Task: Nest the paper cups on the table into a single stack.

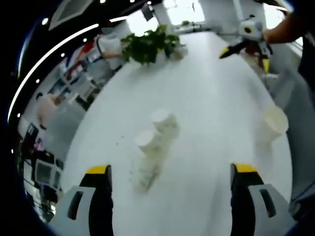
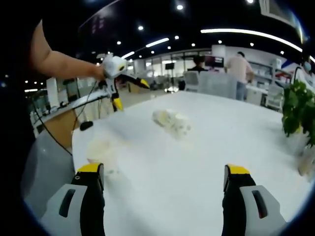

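Our left gripper (image 1: 170, 184) has jaws wide apart, gripping nothing; just ahead, two paper cups (image 1: 156, 132) lie together, a third cup (image 1: 273, 122) near the table's (image 1: 211, 93) right edge. Our right gripper (image 2: 164, 184) is spread too, cups blurred ahead. Smooth white tabletop, open room around. No legible writing.

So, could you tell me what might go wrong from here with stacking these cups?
Two risks. The two cups in the middle stand touching, so closing a tool on one could topple the other. The third cup stands near the table edge, and a nudge might send it off. Both the left tool and right tool are open and away from any cup, so no grasp is secured yet.
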Available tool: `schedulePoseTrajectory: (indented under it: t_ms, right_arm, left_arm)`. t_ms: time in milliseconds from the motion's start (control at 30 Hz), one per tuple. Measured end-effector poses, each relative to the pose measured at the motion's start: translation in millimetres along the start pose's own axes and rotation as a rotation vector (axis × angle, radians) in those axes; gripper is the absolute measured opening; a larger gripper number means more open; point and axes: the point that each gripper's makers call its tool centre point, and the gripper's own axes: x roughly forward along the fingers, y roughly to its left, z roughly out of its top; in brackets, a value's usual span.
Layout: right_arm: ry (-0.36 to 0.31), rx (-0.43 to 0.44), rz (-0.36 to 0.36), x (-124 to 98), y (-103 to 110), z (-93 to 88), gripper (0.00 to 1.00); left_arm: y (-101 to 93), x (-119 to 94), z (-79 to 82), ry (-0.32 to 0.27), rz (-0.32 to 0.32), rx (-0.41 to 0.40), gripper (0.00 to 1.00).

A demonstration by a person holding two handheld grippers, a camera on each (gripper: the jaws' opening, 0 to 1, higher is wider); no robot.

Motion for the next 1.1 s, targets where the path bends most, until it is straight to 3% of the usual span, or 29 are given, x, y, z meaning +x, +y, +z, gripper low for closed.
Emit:
schedulePoseTrajectory:
  t_ms: [500, 967, 1100]
  right_arm:
    - [0.002, -0.043, 0.004, 6, -3, 6.8, 1.0]
    - [-0.03, -0.019, -0.008, 12, -7, 12.0, 1.0]
    - [-0.063, 0.002, -0.01, 12, -6, 17.3, 1.0]
  left_arm:
    - [34.0, 21, -2.8, 0.061, -0.046, 0.082, 0.94]
    - [54.6, 40, -9.9, 0.105, -0.069, 0.14, 0.94]
    - [60.6, 49, -15.5, 0.118, -0.05, 0.17, 0.94]
